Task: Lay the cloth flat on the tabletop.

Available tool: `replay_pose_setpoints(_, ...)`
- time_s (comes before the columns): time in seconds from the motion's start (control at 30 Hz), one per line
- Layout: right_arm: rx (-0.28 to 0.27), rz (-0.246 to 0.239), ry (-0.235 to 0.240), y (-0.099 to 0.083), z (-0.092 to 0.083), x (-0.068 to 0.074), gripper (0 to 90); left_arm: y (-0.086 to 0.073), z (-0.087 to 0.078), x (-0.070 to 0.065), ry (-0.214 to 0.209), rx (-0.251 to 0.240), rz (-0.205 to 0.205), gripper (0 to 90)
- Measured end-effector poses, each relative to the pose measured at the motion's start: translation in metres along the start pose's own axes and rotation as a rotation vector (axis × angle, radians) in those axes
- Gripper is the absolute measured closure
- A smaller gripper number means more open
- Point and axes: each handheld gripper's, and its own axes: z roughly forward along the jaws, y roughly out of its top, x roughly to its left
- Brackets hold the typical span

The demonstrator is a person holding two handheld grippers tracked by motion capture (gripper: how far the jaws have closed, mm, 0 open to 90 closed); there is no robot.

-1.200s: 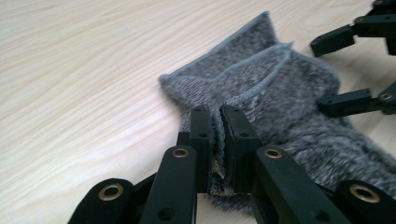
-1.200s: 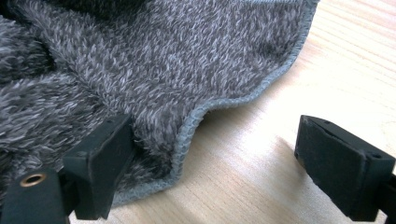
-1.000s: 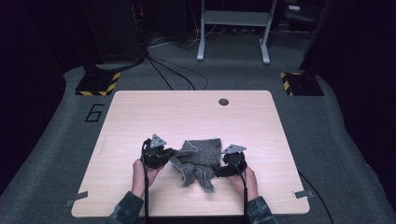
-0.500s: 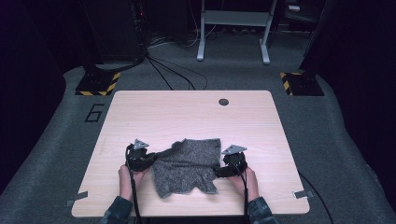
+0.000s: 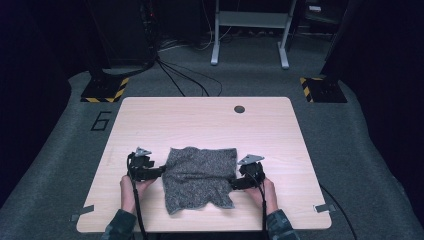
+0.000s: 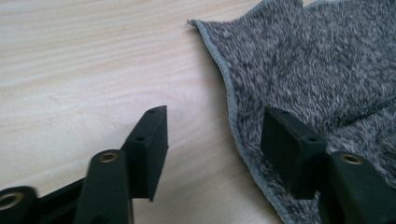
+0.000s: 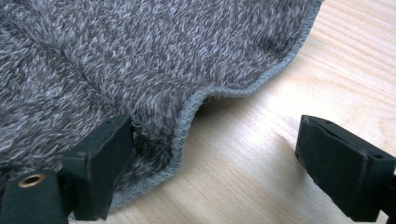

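From the high view I saw the pale wooden counter (image 5: 210,125) standing on grey carpet, with a small dark round hole (image 5: 239,109) near its far edge and bare wood all around it; nothing on the surface lay between my claws and the cloth. Off the counter, two black bases with yellow-and-black striped edges (image 5: 104,89) sat at the far corners, cables (image 5: 185,80) trailed across the floor, and a white metal frame (image 5: 250,30) stood further back. Strips of tape (image 5: 325,208) marked the near corners. The grey fleecy towel (image 5: 201,176) lay spread mostly flat on the near half of the counter, its near edge uneven. My left claw (image 6: 212,135) was at the towel's left edge with its jaws apart, one over bare wood and the other over the hemmed border. My right claw (image 7: 210,158) was at the right edge, likewise apart, one jaw resting over the pile and the other over the wood beside a wavy stretch of hem.
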Motion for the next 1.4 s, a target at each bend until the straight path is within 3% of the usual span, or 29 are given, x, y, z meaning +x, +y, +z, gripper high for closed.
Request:
replay_pose_setpoints(0.03, 0.005, 0.007, -0.002, 0.0, 0.0, 0.0, 11.2, 0.003, -0.001, 0.001, 0.004, 0.005, 0.018, 37.5)
replay_pose_setpoints(0.23, 0.008, 0.016, 0.011, 0.003, -0.004, -0.009, 12.5, 0.019, 0.007, 0.005, -0.013, 0.005, 0.038, 31.5)
replay_pose_setpoints(0.3, 0.0, 0.043, 0.024, 0.006, -0.008, -0.013, 12.8, 0.027, 0.012, 0.006, -0.011, 0.003, 0.048, 30.8)
replay_pose_setpoints(0.33, -0.008, 0.037, 0.024, 0.008, -0.009, -0.016, 12.9, 0.029, 0.014, 0.007, -0.005, 0.008, 0.069, 30.8)
replay_pose_setpoints(0.57, -0.041, 0.063, 0.034, 0.03, -0.015, -0.032, 15.6, 0.044, 0.032, 0.01, -0.001, 0.041, 0.092, 31.1)
replay_pose_setpoints(0.67, -0.041, 0.075, 0.036, 0.041, -0.009, -0.04, 20.8, 0.051, 0.041, 0.012, 0.003, 0.055, 0.108, 32.6)
replay_pose_setpoints(0.7, -0.048, 0.061, 0.018, 0.049, 0.0, -0.046, 26.4, 0.055, 0.05, 0.012, 0.003, 0.08, 0.113, 32.9)
replay_pose_setpoints(0.77, -0.035, 0.069, 0.014, 0.053, 0.003, -0.047, 29.5, 0.058, 0.056, 0.013, 0.0, 0.087, 0.113, 32.9)
replay_pose_setpoints(0.8, -0.036, 0.071, 0.017, 0.057, 0.009, -0.05, 35.1, 0.06, 0.061, 0.013, 0.004, 0.096, 0.122, 33.9)
replay_pose_setpoints(0.97, 0.033, 0.077, 0.059, 0.071, 0.031, -0.061, 53.5, 0.062, 0.072, 0.012, 0.011, 0.127, 0.13, 42.7)
replay_pose_setpoints(1.13, 0.067, 0.061, 0.042, 0.07, 0.039, -0.06, 63.7, 0.063, 0.073, 0.011, 0.025, 0.116, 0.164, 50.2)
replay_pose_setpoints(1.17, 0.094, 0.057, 0.042, 0.069, 0.042, -0.059, 67.8, 0.063, 0.073, 0.009, 0.02, 0.118, 0.176, 56.0)
replay_pose_setpoints(1.4, 0.105, 0.046, 0.018, 0.07, 0.042, -0.055, 79.3, 0.062, 0.073, -0.001, 0.01, 0.129, 0.222, 81.1)
